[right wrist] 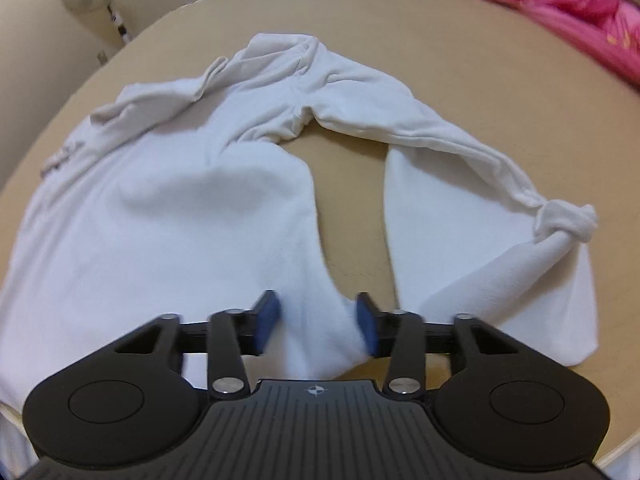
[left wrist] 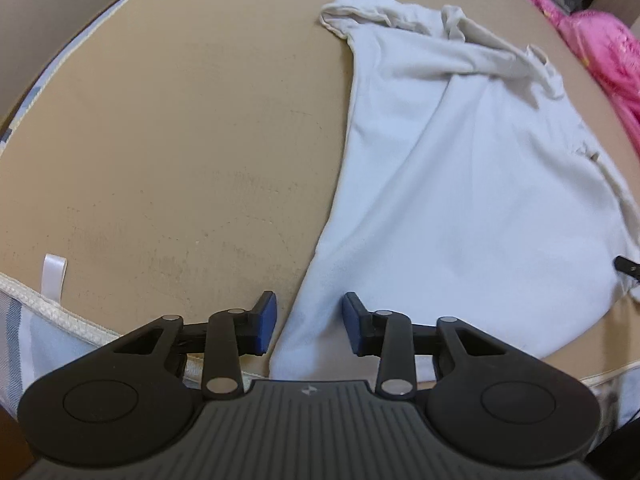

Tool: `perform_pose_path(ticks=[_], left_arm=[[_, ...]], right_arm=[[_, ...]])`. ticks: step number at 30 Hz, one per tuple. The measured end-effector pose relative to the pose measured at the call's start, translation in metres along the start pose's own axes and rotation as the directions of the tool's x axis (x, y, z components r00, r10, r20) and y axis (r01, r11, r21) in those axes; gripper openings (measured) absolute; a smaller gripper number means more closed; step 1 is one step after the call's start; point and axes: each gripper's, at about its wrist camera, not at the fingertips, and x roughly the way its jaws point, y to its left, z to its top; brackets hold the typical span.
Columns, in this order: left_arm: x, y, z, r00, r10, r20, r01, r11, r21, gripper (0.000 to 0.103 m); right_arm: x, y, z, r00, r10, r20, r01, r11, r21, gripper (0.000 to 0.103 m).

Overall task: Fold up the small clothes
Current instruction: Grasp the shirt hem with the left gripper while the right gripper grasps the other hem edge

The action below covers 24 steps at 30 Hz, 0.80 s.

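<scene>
1. White trousers [right wrist: 168, 216] lie spread on a tan mat [left wrist: 160, 140], legs apart, waist at the far end; no fold is visible yet.
2. Left gripper [left wrist: 309, 322]: jaws apart over the near-left hem, holding nothing.
3. Right gripper [right wrist: 316, 322]: jaws apart, straddling the hem of the nearer leg, not yet clamped.
4. The right leg's cuff [right wrist: 568, 220] is bunched; by my judgement, all folding remains.

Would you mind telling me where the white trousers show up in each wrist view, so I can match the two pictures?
Left wrist view: the white trousers fill the right half, one leg end running down between the open left gripper.
Right wrist view: they spread across the centre, legs parted, one leg end between the right gripper.
Shared landmark: the pink bedding, upper right in both.
</scene>
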Motion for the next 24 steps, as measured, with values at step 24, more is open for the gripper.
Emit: perform_pose_path(ticks=[24], left_arm=[[-0.075, -0.01, -0.075, 0.983, -0.149, 0.109, 0.121, 0.966, 0.228, 0.013]], right_arm=[[-0.113, -0.12, -0.076, 0.981, 0.187, 0.053, -0.193, 0.971, 0.141, 0.008]])
